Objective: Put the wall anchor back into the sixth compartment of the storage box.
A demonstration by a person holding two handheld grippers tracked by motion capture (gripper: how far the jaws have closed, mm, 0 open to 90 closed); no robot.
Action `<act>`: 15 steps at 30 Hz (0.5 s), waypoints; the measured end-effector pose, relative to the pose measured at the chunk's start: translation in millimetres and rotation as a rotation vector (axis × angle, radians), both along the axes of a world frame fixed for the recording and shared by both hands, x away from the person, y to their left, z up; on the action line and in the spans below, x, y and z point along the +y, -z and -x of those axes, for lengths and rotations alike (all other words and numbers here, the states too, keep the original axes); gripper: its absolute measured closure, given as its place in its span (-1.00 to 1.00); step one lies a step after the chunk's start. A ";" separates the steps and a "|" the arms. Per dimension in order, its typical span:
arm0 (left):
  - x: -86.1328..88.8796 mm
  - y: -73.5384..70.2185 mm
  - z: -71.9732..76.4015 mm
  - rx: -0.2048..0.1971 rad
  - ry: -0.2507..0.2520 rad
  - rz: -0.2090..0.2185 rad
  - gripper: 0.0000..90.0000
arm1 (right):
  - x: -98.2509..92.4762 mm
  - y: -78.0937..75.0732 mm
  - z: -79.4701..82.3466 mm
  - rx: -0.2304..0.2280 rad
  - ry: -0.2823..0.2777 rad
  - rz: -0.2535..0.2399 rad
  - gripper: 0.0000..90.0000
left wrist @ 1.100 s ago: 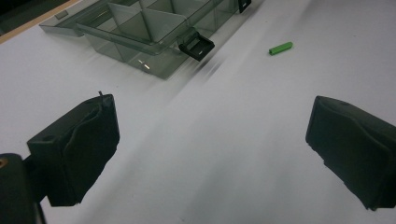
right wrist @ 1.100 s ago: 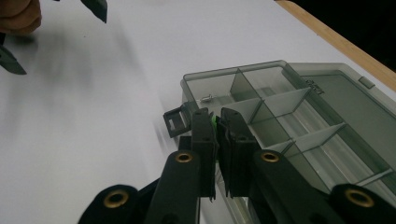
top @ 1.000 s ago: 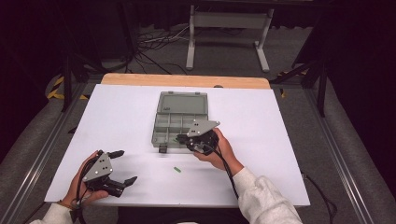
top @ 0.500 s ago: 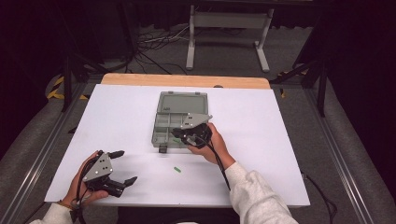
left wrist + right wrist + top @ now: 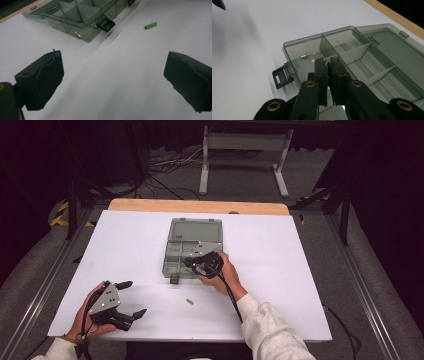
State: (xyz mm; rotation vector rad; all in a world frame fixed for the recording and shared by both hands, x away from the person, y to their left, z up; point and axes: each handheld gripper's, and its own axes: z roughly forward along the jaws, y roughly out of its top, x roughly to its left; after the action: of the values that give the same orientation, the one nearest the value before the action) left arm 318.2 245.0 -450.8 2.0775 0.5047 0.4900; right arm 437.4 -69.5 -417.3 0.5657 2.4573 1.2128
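My right gripper (image 5: 328, 65) hangs over the organiser box (image 5: 176, 254), fingers clamped on a small green peg (image 5: 326, 65) above the corner compartment. Let go crooked and it bounces off the divider (image 5: 325, 47) onto the surface. A metal pin (image 5: 306, 55) already lies in there. My left gripper (image 5: 131, 298) rests with fingers apart, another green peg (image 5: 150, 25) lying near the latch (image 5: 106, 24).

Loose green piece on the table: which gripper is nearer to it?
Right. The right gripper hangs over the organizer box, just beyond the loose green piece; the left gripper sits farther off to its left.
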 end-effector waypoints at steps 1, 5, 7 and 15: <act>-0.1 0.1 0.0 0.000 0.000 -0.001 -0.92 | 0.2 0.5 -0.3 -0.002 0.002 0.002 0.89; -0.3 0.1 -0.1 0.000 0.004 -0.002 -0.92 | 0.8 3.2 -0.9 0.006 0.005 0.006 0.89; -0.3 0.2 0.0 0.001 0.003 -0.001 -0.92 | 1.0 3.9 -1.0 0.006 0.005 0.010 0.89; 0.2 -0.1 0.2 0.001 0.002 -0.003 -0.92 | 1.9 8.6 -1.5 0.021 0.012 0.019 0.88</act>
State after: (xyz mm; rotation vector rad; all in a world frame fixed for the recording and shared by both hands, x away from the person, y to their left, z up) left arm 318.0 245.2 -450.7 2.0808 0.5024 0.4893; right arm 438.9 -67.6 -425.9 0.5893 2.4766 1.1835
